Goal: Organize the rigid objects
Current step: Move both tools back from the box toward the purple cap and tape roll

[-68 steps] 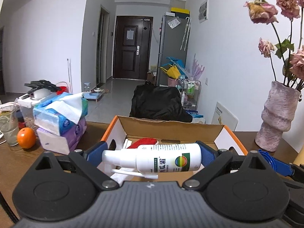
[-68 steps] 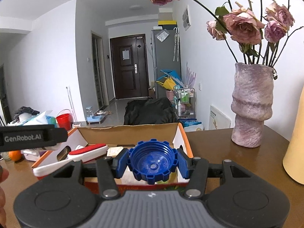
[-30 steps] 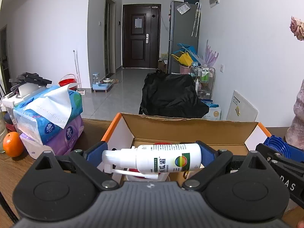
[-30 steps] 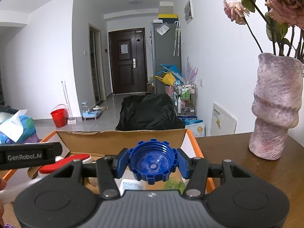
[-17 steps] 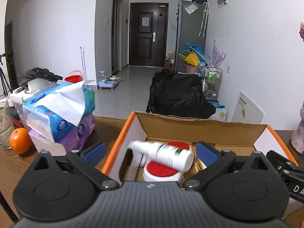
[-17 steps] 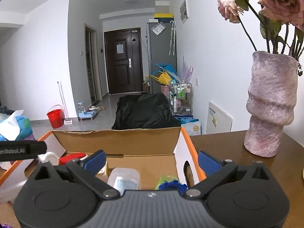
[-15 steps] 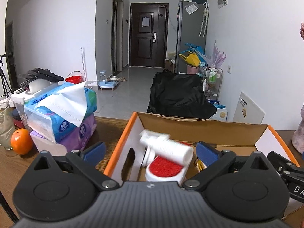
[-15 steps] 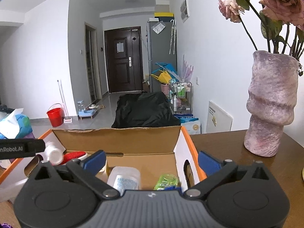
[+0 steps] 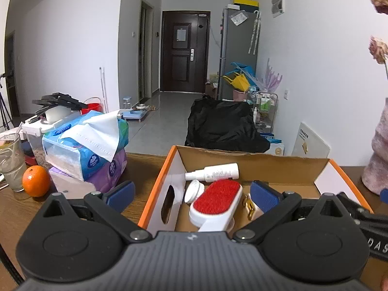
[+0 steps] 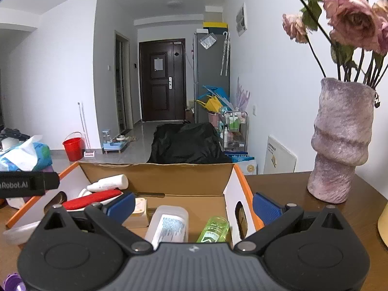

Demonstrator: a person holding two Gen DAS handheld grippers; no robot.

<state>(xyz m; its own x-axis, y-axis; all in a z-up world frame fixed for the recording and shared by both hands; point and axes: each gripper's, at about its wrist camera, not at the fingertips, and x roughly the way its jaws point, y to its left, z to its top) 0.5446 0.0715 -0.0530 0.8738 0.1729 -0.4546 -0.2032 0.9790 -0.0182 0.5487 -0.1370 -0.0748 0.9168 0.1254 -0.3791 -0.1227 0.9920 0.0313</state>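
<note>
An open cardboard box (image 9: 254, 163) with orange edges sits on the brown table; it also shows in the right wrist view (image 10: 155, 175). Inside lie a white spray bottle (image 9: 213, 172), a red-faced lint brush (image 9: 215, 201), a small white cap (image 9: 194, 190), a clear tub (image 10: 168, 223) and a green bottle (image 10: 214, 229). The spray bottle (image 10: 109, 183) and brush (image 10: 93, 200) also show in the right wrist view. My left gripper (image 9: 191, 194) is open and empty over the box's left side. My right gripper (image 10: 194, 203) is open and empty over its right side. The blue cap is hidden.
Stacked tissue packs (image 9: 87, 145), an orange (image 9: 36, 181) and a glass (image 9: 11, 165) stand left of the box. A pink vase (image 10: 339, 143) with dried roses stands at the right. A yellow object (image 10: 383, 225) is at the right edge.
Both grippers opened. The spray bottle dropped from the left one into the box and settled at the back. The blue cap dropped from the right one into the box.
</note>
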